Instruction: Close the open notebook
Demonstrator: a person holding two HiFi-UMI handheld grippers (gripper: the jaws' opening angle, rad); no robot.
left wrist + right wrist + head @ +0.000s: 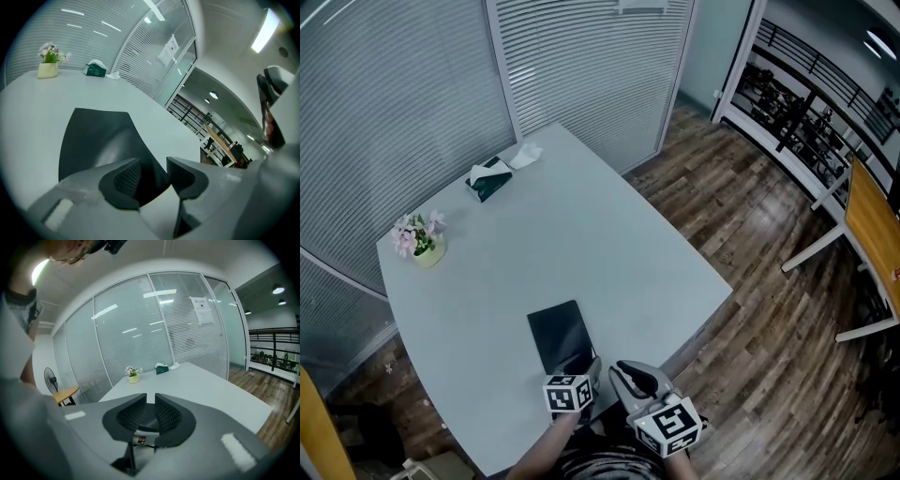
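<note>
**STATUS CHECK: NOTEBOOK COVER DOWN, LEFT JAWS RELEASED**

Reading the notebook (560, 337) as already closed: showing in the head view as one dark rectangle lying flat on the white table (581, 225), black cover up, with no pale page visible and no leaf standing up. Confirming this in the left gripper view, with the smooth dark cover (98, 140) spreading out ahead of the jaws and catching a soft sheen.

Checking the left gripper (153, 171): jaws standing wide apart, released, pads pressing on nothing. Finding the near corner of the notebook directly ahead of and below the gap, showing between the two pads and running out beyond the left-hand one. Not being able to tell whether either pad is touching the cover. Locating the same gripper (586, 367) in the head view at the notebook's near edge.

Checking the right gripper (150, 401): jaws drawn all but together, leaving only a narrow slit, gripping nothing. Seeing only bare table through the slit, with the notebook off to the left of these jaws and out of that view. Locating this gripper (628, 373) just beside the left one.

Judging the closing step as done. Treating as remaining only the clearing of the left jaws from the cover.

Noting a potted flower (422, 239) and a tissue box (490, 178) far ahead of both jaws, well apart from the notebook.
</note>
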